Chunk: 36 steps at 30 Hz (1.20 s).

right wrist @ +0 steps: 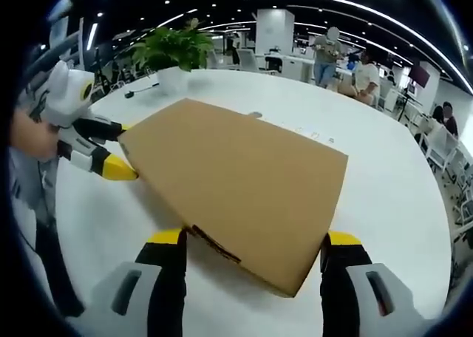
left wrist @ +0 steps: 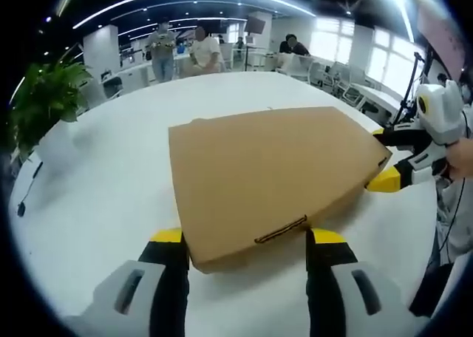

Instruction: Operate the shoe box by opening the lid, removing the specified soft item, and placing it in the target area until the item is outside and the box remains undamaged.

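A closed brown cardboard shoe box (left wrist: 270, 178) lies flat on a round white table (left wrist: 111, 174), lid on; in the left gripper view, the left gripper (left wrist: 247, 237) has its yellow-tipped jaws spread wide at either side of the box's near corner; in the right gripper view, the right gripper (right wrist: 255, 239) likewise stands open, astride the opposite end; whether any jaw touches the cardboard is hard to tell; a potted plant (right wrist: 174, 50) stands at the table's far edge; people (left wrist: 185, 50) sit and stand beyond.
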{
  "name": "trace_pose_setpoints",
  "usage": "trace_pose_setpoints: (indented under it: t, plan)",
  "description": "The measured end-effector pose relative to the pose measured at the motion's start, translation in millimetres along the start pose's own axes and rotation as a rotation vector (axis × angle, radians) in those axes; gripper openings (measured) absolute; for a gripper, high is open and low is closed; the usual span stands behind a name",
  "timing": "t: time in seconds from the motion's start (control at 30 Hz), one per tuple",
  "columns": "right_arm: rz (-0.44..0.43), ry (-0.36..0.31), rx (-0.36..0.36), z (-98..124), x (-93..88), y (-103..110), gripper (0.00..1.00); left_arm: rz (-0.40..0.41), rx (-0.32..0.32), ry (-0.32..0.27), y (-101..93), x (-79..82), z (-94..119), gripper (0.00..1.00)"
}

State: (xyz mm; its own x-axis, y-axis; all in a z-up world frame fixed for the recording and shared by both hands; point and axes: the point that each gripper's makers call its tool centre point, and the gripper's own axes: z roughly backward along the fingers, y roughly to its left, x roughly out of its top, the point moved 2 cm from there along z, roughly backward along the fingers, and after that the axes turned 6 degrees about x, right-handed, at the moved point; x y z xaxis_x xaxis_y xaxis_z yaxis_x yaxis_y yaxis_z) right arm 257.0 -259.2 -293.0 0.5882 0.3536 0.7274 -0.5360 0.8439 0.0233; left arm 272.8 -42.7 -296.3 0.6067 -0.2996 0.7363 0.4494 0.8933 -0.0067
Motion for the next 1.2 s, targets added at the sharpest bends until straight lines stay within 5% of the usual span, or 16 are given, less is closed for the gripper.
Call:
trace_pose_setpoints:
  t: [1.2]
  plan:
    - [0.031, -0.001, 0.029, 17, -17.1, 18, 0.71, 0.022, 0.03, -0.023, -12.6, -23.3, 24, 0.64]
